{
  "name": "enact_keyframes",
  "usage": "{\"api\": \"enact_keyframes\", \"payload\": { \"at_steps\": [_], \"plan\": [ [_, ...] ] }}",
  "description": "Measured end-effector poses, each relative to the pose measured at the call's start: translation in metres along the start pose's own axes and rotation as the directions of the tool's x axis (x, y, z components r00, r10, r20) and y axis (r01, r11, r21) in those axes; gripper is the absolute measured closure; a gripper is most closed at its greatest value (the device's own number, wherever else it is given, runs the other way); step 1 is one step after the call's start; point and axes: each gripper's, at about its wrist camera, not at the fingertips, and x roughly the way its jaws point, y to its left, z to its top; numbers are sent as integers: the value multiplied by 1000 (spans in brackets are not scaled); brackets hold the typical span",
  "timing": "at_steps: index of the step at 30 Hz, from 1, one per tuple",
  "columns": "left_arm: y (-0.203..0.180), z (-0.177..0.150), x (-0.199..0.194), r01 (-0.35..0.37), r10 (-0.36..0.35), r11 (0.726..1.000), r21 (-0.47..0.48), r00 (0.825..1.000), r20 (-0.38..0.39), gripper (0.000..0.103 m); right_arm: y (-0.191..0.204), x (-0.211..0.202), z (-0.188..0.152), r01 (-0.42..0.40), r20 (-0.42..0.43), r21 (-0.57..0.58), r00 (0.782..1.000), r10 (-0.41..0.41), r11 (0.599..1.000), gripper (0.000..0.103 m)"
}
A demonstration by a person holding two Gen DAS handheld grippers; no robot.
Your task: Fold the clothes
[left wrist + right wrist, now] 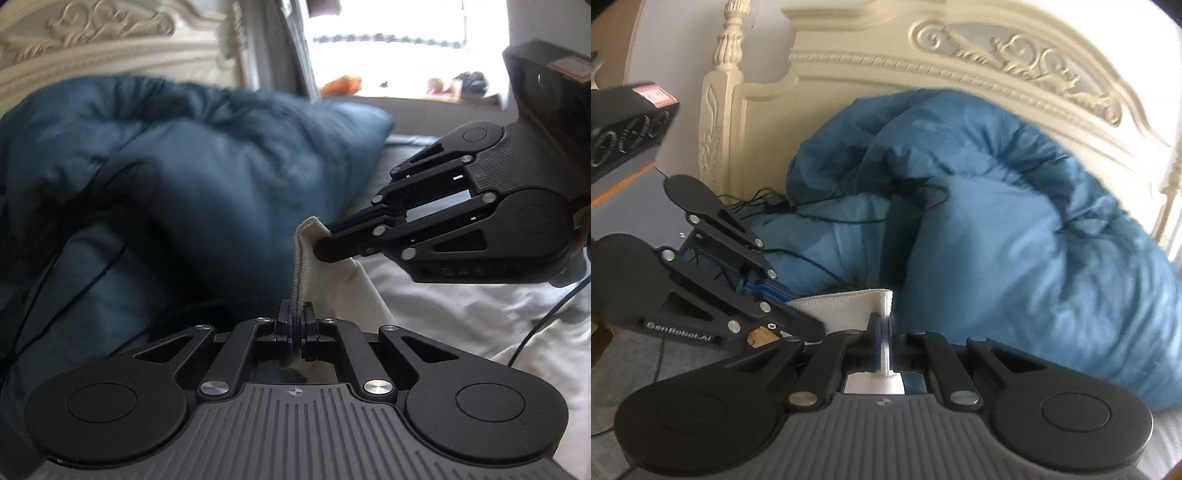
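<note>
A white garment (343, 280) with a ribbed hem is held up between both grippers above the bed. My left gripper (297, 314) is shut on its hem edge. My right gripper (325, 247) comes in from the right and is shut on the same cloth a short way off. In the right wrist view the right gripper (885, 319) pinches the white ribbed band (846, 304), and the left gripper (809, 325) grips it from the left. The rest of the garment hangs down out of sight.
A bulky blue duvet (1015, 240) is piled against the cream carved headboard (923, 66), close behind the grippers. Thin black cables (849, 214) lie over it. White bedsheet (461, 314) spreads to the right. A bright window (399, 48) is beyond.
</note>
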Motion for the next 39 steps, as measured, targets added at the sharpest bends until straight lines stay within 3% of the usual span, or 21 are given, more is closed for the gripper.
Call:
{"api": "enact_keyframes", "payload": {
  "at_steps": [6, 10, 15, 18, 22, 23, 25, 27, 30, 31, 33, 35, 39],
  "plan": [
    [28, -30, 19, -92, 84, 994, -57, 989, -124, 101, 19, 62, -14, -53, -32, 17, 998, 53, 998, 98],
    [37, -55, 31, -156, 139, 985, -67, 967, -212, 101, 33, 91, -26, -77, -47, 28, 996, 78, 997, 97],
    [45, -87, 33, -226, 200, 972, -62, 938, -282, 101, -1, 69, -49, 16, -26, 220, 1000, -11, 975, 76],
    [50, -104, 31, -257, 226, 964, -65, 924, -308, 101, -26, 45, -70, 96, -43, 352, 995, -87, 931, 76],
    [52, -123, 33, -299, 272, 954, -34, 905, -328, 101, -38, -15, -123, 211, -160, 469, 975, -153, 857, 79],
    [51, -126, 33, -306, 283, 952, -19, 900, -331, 101, -38, -29, -137, 232, -192, 488, 969, -155, 841, 81],
    [51, -133, 34, -318, 300, 948, 3, 892, -337, 101, -22, -39, -165, 201, -255, 505, 964, -77, 839, 83],
    [51, -135, 33, -322, 304, 947, 7, 887, -348, 101, -6, -47, -192, 175, -318, 519, 948, -1, 837, 83],
    [47, -132, 30, -332, 320, 943, 26, 881, -348, 100, 21, -13, -228, 212, -461, 433, 887, 13, 876, 84],
    [45, -130, 25, -334, 322, 942, 26, 883, -343, 100, 22, -5, -238, 258, -486, 426, 874, -20, 867, 91],
    [36, -126, 10, -339, 334, 940, 44, 887, -319, 100, 24, 11, -255, 344, -528, 415, 845, -84, 842, 93],
    [30, -121, -2, -344, 347, 937, 63, 891, -294, 100, 21, -4, -246, 381, -480, 488, 869, -123, 786, 89],
    [24, -128, -14, -348, 353, 935, 72, 885, -303, 100, 28, -39, -240, 408, -439, 527, 882, -172, 746, 83]
  ]
}}
